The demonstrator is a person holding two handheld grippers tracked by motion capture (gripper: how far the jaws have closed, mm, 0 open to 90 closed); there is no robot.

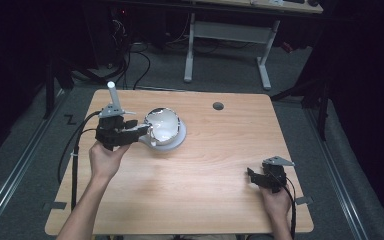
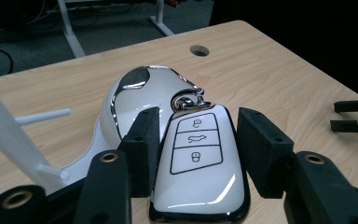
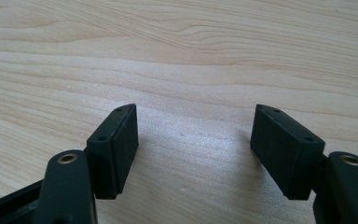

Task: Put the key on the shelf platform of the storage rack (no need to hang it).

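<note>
My left claw [image 2: 198, 154] is clenched on a white car key fob [image 2: 200, 163], its pads pressing both long edges. I hold the fob just in front of the glossy white dish [image 1: 164, 128] near the worktop's [image 1: 205, 165] far-left corner. The pickup looks done; placing the fob remains. My right claw [image 3: 196, 140] rests released near the near-right corner, holding nothing.

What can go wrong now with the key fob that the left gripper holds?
The left gripper holds the glossy key fob only by its smooth edges, so it might slip out. The white stand sits just behind it, so a push forward might knock that.
</note>
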